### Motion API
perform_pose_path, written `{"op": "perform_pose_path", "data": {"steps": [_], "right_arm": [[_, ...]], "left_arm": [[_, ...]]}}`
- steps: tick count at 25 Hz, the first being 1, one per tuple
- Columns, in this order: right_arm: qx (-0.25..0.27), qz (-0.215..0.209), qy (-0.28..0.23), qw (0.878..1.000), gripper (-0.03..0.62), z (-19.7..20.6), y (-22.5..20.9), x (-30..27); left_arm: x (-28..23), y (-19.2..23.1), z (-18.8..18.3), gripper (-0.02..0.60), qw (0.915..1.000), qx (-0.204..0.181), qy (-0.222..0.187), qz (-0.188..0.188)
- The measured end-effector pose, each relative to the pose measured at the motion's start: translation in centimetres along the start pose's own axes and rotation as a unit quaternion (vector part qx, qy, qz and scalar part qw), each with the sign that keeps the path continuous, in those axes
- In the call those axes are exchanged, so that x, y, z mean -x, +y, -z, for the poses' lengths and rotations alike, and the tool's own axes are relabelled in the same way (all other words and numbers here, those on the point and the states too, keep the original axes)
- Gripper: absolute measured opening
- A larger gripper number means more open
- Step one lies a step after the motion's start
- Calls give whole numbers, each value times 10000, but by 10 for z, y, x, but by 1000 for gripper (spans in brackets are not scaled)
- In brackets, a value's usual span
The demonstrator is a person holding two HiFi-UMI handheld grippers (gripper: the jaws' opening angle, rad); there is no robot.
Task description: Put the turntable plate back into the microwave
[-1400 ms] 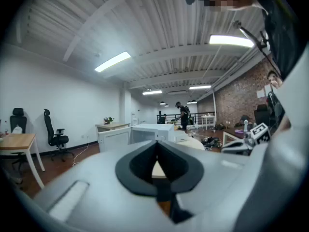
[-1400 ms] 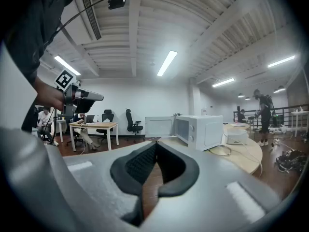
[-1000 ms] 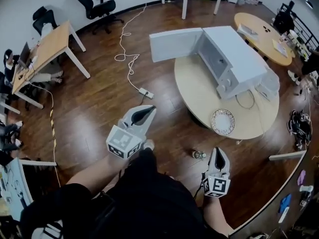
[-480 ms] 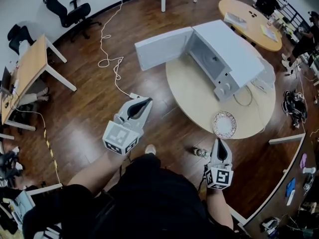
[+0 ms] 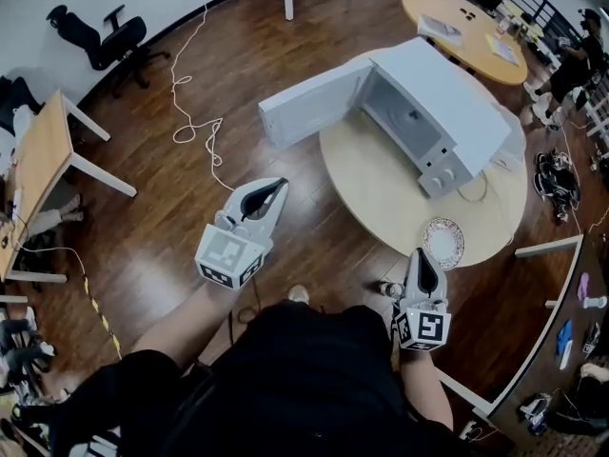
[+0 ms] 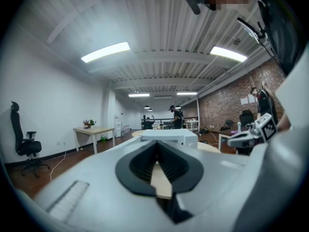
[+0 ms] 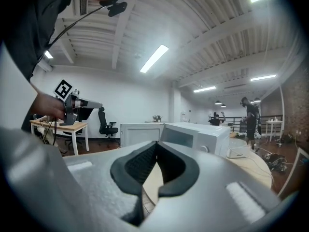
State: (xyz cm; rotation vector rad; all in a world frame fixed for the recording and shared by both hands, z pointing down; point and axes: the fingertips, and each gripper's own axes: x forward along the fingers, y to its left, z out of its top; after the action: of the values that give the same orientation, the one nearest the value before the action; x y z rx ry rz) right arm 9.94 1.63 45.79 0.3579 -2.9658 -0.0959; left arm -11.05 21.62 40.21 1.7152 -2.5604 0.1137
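Nothing is done yet: the turntable plate [image 5: 443, 243] lies near the edge of the bench [image 5: 381, 174], at six o'clock from the open microwave [image 5: 447, 103]. My left gripper [image 5: 270, 192] and right gripper [image 5: 422, 263] carry nothing, fingers together. I've yet to grasp and load it.

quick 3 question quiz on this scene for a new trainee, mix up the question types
1. True or false: the microwave has its door swung open.
2. Where does the turntable plate lie? A. inside the microwave. B. on the round table, near its edge. C. on the floor.
3. Short answer: what is between the fingers of the right gripper?

Key: 1. True. 2. B. 3. Nothing; the fingers are together and hold no object.
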Motion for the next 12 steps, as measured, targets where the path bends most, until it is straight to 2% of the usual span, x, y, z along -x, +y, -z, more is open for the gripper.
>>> {"op": "perform_pose_path", "data": {"steps": [4, 7, 12], "right_arm": [[211, -78, -14, 9997, 0, -11, 11, -6], [312, 93, -146, 9994, 1, -15, 11, -9], [227, 111, -258, 9993, 0, -11, 16, -24]], "left_arm": [[-1, 16, 4, 5, 10000, 68, -20, -27], [-3, 18, 6, 5, 10000, 76, -11, 24], [-10, 29, 1, 5, 10000, -2, -9, 98]]}}
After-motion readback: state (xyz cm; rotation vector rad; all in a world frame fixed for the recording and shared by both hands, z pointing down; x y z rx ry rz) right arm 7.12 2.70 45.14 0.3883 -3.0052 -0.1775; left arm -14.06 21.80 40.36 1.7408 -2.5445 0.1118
